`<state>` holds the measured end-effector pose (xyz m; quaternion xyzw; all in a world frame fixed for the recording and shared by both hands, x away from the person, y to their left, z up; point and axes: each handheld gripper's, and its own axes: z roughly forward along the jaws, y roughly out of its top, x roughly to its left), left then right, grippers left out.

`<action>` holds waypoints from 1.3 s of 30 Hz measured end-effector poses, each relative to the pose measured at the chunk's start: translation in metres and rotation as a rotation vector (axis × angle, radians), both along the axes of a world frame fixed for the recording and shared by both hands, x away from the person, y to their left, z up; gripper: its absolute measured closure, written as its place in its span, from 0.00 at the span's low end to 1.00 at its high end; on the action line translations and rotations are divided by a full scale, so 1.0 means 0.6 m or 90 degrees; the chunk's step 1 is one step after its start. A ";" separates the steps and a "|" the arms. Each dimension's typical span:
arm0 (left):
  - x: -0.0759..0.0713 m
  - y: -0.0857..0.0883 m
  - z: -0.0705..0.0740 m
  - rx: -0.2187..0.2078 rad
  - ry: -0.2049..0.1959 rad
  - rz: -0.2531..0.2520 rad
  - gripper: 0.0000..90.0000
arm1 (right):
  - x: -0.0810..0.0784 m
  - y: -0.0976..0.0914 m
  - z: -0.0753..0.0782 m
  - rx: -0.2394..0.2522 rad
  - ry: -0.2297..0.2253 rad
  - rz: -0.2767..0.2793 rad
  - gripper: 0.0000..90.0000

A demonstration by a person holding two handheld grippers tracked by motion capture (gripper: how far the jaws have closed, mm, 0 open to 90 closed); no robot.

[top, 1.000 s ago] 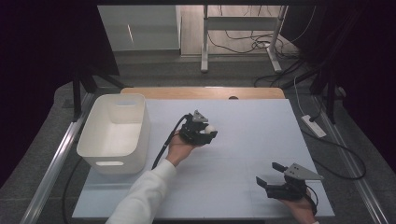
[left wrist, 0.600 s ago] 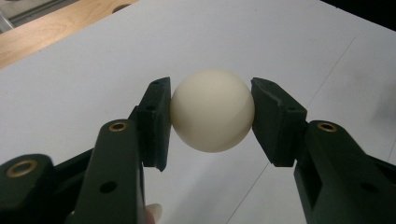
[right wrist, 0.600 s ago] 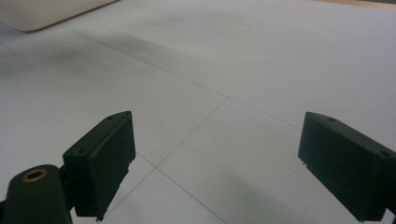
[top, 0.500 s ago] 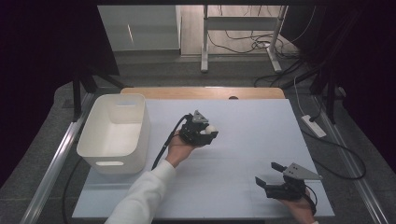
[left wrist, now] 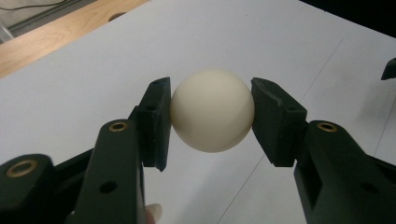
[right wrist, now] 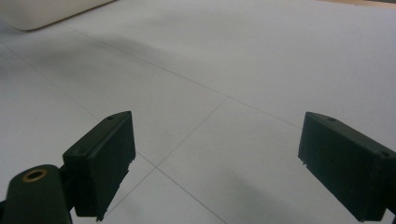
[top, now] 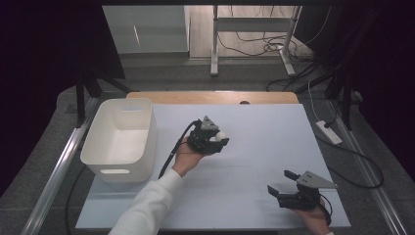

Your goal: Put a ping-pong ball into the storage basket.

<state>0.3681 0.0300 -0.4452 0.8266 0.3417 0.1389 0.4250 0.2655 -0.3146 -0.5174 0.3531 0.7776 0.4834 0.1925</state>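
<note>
Cream-white ball (left wrist: 212,110) stays clamped between the left gripper (left wrist: 210,116) pads as before; right gripper (right wrist: 217,163) remains wide open, unmoved.

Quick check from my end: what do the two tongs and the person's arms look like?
Both are black two-jaw tongs: left tongs, right tongs. Each carries a grey three-cornered top plate and brass-coloured rivets. A black cable trails from the left. The left arm wears a white long sleeve.

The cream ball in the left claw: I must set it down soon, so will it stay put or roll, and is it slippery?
The cream ball looks perfectly round, so it would probably roll on the flat white table. Its smooth, matte surface touches the left claw only at two small spots, so it may slip if the grip loosens. It seems rigid, showing no dent under the pads.
</note>
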 end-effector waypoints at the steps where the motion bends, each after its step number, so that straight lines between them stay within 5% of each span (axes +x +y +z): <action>1: -0.001 0.001 0.001 0.003 -0.001 -0.001 0.56 | 0.000 0.000 0.000 0.000 0.000 0.000 0.12; 39: -0.009 0.013 0.009 -0.005 -0.006 -0.001 0.56 | -0.001 0.000 0.000 -0.005 -0.003 -0.004 0.12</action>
